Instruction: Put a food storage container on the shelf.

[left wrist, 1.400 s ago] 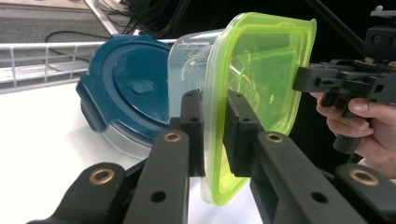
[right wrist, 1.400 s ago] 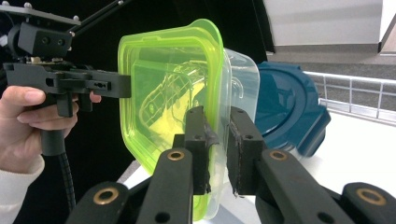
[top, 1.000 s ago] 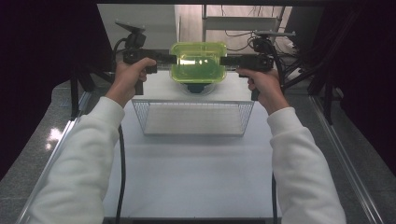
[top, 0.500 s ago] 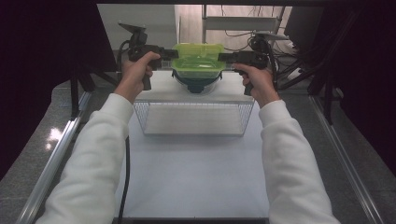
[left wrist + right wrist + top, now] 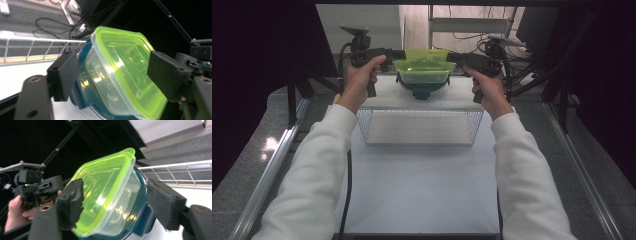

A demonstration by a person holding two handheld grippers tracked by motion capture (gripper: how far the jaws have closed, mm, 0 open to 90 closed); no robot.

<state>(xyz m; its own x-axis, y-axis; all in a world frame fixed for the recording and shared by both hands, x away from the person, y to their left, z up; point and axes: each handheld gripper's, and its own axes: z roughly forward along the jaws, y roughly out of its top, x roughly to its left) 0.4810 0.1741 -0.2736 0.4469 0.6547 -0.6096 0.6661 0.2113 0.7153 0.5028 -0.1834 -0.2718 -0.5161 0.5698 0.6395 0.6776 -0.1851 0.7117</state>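
Container (image 5: 422, 70) with green lid, left gripper (image 5: 398, 53) and right gripper (image 5: 453, 57) flanking, jaws apart

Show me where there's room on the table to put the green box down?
The big white table between the sleeves, in front of the wire basket, is bare. The basket's floor looks bare too. It's crowded at the back, where both grippers meet the green box over a dark blue thing.
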